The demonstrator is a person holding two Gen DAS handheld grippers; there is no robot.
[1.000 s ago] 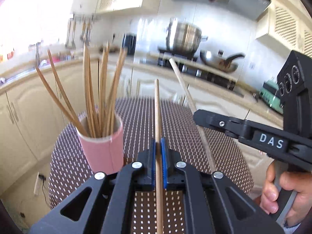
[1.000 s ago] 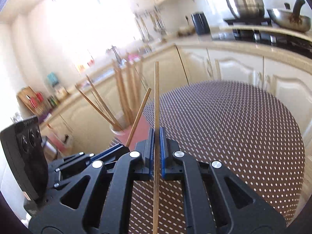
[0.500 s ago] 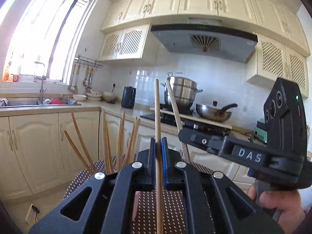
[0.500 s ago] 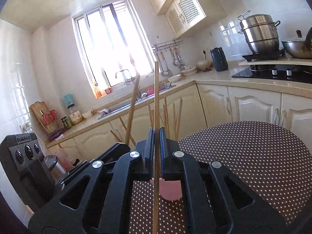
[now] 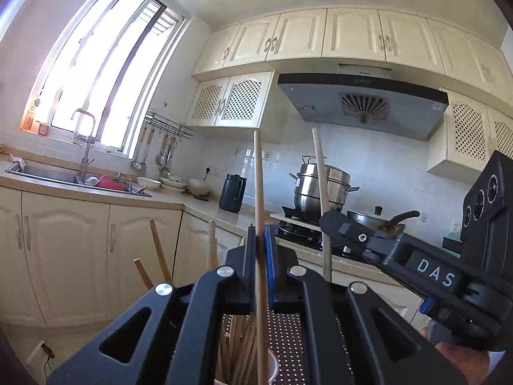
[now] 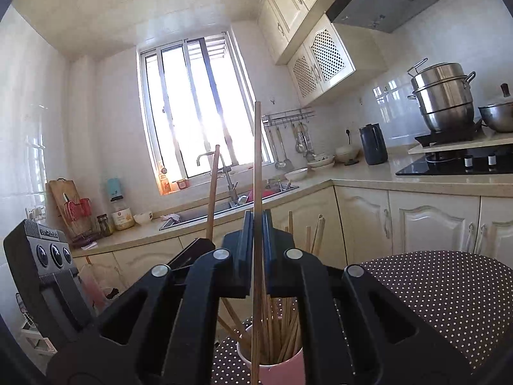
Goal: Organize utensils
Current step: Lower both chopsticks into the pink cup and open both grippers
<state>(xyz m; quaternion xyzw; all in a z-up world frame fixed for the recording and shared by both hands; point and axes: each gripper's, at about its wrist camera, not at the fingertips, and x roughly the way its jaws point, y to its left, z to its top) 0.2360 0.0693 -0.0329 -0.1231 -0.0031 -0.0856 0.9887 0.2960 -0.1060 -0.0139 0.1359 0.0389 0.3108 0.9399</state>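
Wooden chopsticks, one pinched in each of our two grippers, stand upright above the pink cup.

We see only part of the pink cup (image 6: 282, 370); black gripper arms hide most of it, and the sticks inside overlap too much for us to count. Our left gripper (image 5: 260, 240) is squeezed tight on one chopstick (image 5: 259, 176). Our right gripper (image 6: 255, 224) is squeezed tight on a second chopstick (image 6: 256, 147). That makes two held sticks. Each one runs up and down, its top end pointing at the ceiling and its bottom end cut off by the picture edge, just over the cup. The cup sits on the dotted table (image 6: 449, 295). Behind the cup are the sink (image 6: 224, 208) and two metal pots (image 6: 445, 96).
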